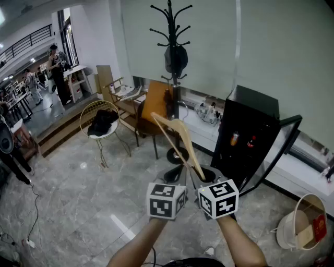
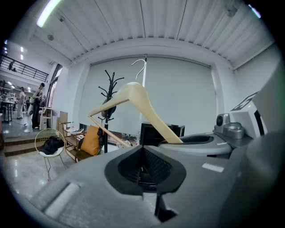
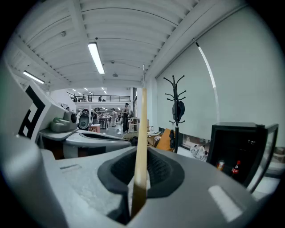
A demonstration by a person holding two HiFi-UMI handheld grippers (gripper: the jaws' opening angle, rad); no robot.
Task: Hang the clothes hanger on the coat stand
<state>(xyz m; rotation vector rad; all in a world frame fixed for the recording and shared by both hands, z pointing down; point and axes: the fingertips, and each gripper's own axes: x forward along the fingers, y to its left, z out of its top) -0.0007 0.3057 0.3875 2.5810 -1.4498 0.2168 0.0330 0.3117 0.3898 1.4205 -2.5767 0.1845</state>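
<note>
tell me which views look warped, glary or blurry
Left gripper view: fisheye, black corners, lamp blown out top left. Right gripper view: same warp, hanger soft up close. Head view: milder bend, stand dark but sharp.

— What is the pose?
— The left forearm [image 1: 136, 244] and the right forearm [image 1: 243, 241] reach side by side toward the coat stand [image 1: 171, 78], well short of it.
— And the jaws?
— The right gripper [image 3: 139, 178] clamps the hanger [image 1: 180, 138]. The left gripper [image 2: 142, 167] has its jaws together, with nothing between them.
</note>
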